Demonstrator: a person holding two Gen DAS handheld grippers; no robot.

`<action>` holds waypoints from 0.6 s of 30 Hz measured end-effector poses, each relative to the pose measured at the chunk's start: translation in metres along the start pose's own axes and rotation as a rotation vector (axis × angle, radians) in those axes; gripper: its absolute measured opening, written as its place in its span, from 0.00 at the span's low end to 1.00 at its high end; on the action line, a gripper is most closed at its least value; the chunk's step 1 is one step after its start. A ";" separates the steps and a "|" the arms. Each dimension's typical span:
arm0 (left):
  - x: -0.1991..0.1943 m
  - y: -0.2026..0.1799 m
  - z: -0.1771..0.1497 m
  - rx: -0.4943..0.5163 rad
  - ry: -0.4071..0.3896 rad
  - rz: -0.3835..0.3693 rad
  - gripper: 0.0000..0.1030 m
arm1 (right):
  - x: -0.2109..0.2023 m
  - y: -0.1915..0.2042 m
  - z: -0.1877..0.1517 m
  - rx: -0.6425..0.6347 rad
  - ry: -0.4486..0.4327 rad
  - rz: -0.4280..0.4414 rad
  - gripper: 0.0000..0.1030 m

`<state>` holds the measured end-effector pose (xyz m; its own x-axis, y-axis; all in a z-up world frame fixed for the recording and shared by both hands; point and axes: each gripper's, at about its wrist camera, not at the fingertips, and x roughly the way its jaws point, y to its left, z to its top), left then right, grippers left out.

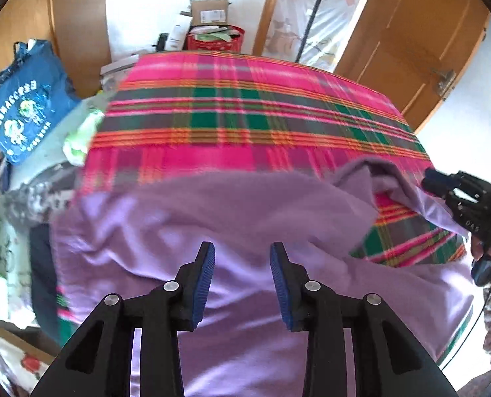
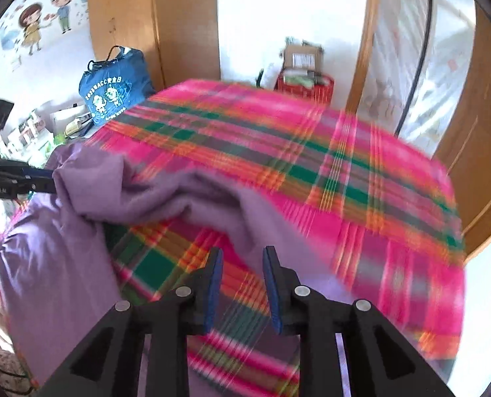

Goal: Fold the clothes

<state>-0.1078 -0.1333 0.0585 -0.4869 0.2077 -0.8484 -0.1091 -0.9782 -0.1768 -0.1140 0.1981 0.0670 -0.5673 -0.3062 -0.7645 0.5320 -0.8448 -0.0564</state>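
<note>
my left fingers (image 1: 242, 278) and right fingers (image 2: 242, 284) are both released, empty. the purple garment (image 1: 185, 218) lies rumpled on the plaid blanket's (image 1: 245, 106) near side, half folded; smoothing remains.

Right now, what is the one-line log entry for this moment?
step: folding | left hand-held gripper: open above purple garment | right hand-held gripper: open | surface: plaid blanket

Bright daylight floods both fisheye views, blowing out the white wall behind the plaid blanket (image 1: 245, 106). Motion blur smears its stripes, worst in the right wrist view; dark vignetting curves the frame corners.
</note>
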 end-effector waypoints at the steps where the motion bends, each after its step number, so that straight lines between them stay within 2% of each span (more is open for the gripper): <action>1: -0.001 0.009 0.006 -0.006 -0.001 0.018 0.35 | 0.000 0.001 0.008 -0.017 -0.014 -0.011 0.24; 3: -0.003 0.035 0.016 -0.088 0.017 0.049 0.35 | 0.002 0.004 0.023 -0.049 -0.041 -0.034 0.24; 4: -0.005 0.048 0.019 -0.129 0.026 0.036 0.35 | 0.004 0.005 0.030 -0.059 -0.050 -0.050 0.25; 6: -0.011 0.066 0.021 -0.167 0.030 0.031 0.35 | 0.007 0.008 0.042 -0.065 -0.051 -0.033 0.24; 9: -0.027 0.083 0.022 -0.207 0.022 0.065 0.35 | -0.007 0.012 0.057 -0.064 -0.108 -0.033 0.24; 11: -0.040 0.087 0.020 -0.231 0.022 0.039 0.35 | -0.021 0.015 0.065 -0.062 -0.148 -0.022 0.24; 16: -0.081 0.079 0.021 -0.203 -0.038 0.021 0.35 | -0.068 0.016 0.084 -0.014 -0.223 -0.009 0.24; 18: -0.100 0.071 0.024 -0.158 -0.066 0.040 0.35 | -0.089 0.010 0.094 0.036 -0.246 -0.006 0.24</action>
<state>-0.0873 -0.2238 0.1430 -0.5448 0.1630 -0.8226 0.0468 -0.9735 -0.2238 -0.1169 0.1753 0.1950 -0.7087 -0.3951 -0.5845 0.5082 -0.8606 -0.0345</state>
